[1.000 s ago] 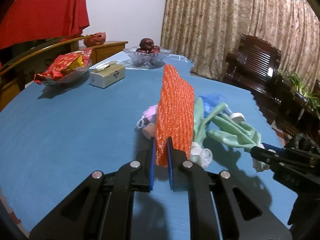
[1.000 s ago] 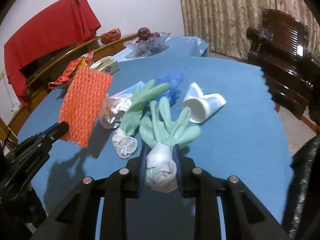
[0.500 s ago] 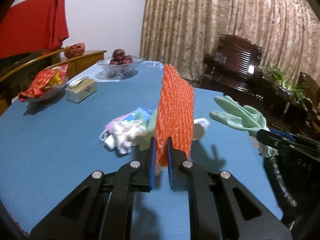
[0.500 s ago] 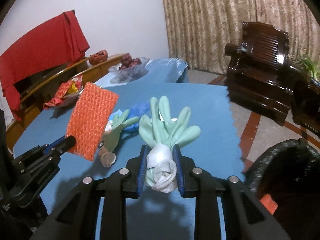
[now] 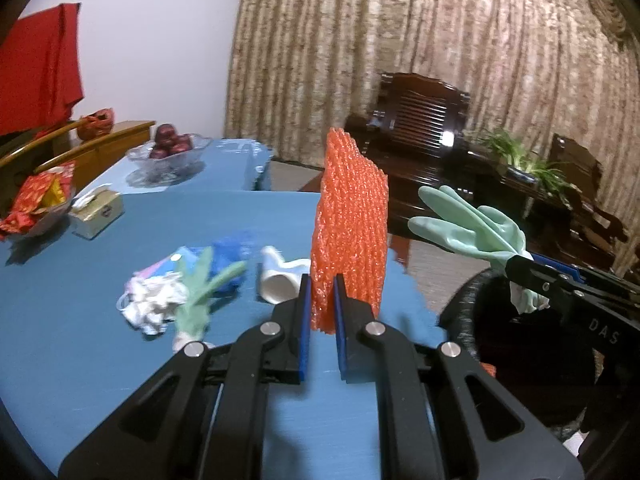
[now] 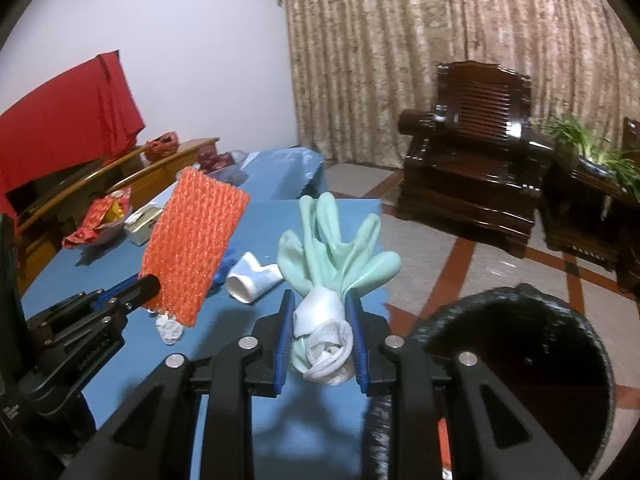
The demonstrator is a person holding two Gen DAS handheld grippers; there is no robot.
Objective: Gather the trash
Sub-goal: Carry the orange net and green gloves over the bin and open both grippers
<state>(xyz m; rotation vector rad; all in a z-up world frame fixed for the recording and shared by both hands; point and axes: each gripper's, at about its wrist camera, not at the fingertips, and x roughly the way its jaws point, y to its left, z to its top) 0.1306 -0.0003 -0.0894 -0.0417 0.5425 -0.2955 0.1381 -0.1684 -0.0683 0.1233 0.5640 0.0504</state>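
My left gripper (image 5: 321, 286) is shut on an orange foam net sleeve (image 5: 350, 232), which stands upright above the blue table (image 5: 80, 352); the sleeve (image 6: 192, 244) also shows in the right wrist view. My right gripper (image 6: 320, 300) is shut on the cuff of a pale green rubber glove (image 6: 340, 248), lifted near the table's right edge; the glove (image 5: 468, 228) hangs beside a black trash bin (image 6: 528, 344). On the table lie a second green glove (image 5: 200, 292), crumpled white paper (image 5: 152, 304), a blue wrapper (image 5: 232, 252) and a white cup (image 5: 280, 276).
At the table's far left stand a glass bowl of red fruit (image 5: 170, 152), a tissue box (image 5: 96, 212) and a dish of red packets (image 5: 36, 200). Dark wooden armchairs (image 6: 472, 180) and a potted plant (image 6: 600, 152) stand past the bin, before a curtain.
Both grippers have risen and swung right with their loads, from over the trash pile toward the table's edge. The black bin has come into view.
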